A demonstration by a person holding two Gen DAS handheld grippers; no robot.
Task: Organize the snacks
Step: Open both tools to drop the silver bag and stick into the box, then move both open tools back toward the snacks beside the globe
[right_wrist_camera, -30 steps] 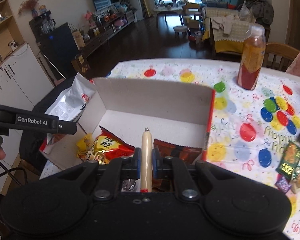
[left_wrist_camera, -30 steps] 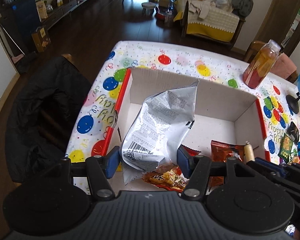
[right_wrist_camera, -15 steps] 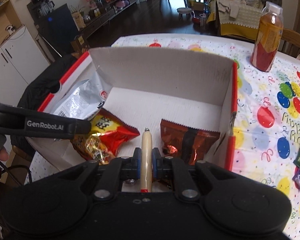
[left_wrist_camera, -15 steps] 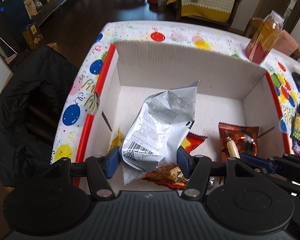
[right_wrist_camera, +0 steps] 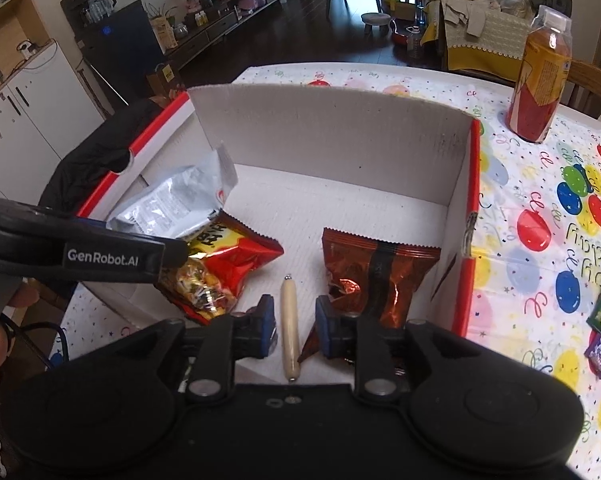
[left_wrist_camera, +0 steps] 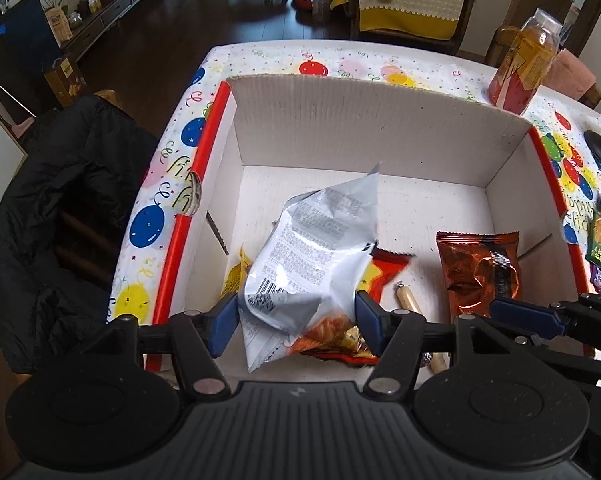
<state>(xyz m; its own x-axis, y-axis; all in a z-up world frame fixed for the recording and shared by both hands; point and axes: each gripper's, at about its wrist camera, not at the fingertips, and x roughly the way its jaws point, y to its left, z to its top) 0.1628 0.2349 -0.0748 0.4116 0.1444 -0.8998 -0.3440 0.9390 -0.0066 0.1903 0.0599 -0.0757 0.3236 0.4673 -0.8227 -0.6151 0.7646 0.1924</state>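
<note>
Opening just now, the right gripper (right_wrist_camera: 291,326) has let go of the sausage stick (right_wrist_camera: 289,326), which lies free on the box (left_wrist_camera: 380,120) floor between its spread jaws, so this snack is delivered. The left gripper (left_wrist_camera: 296,322) holds the silver bag (left_wrist_camera: 312,256) low in the box, though whether its pads press firmly I cannot tell.

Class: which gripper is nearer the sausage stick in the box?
Right. The right gripper straddles the sausage stick, jaws just opened; the left gripper holds the silver bag beside it.
</note>
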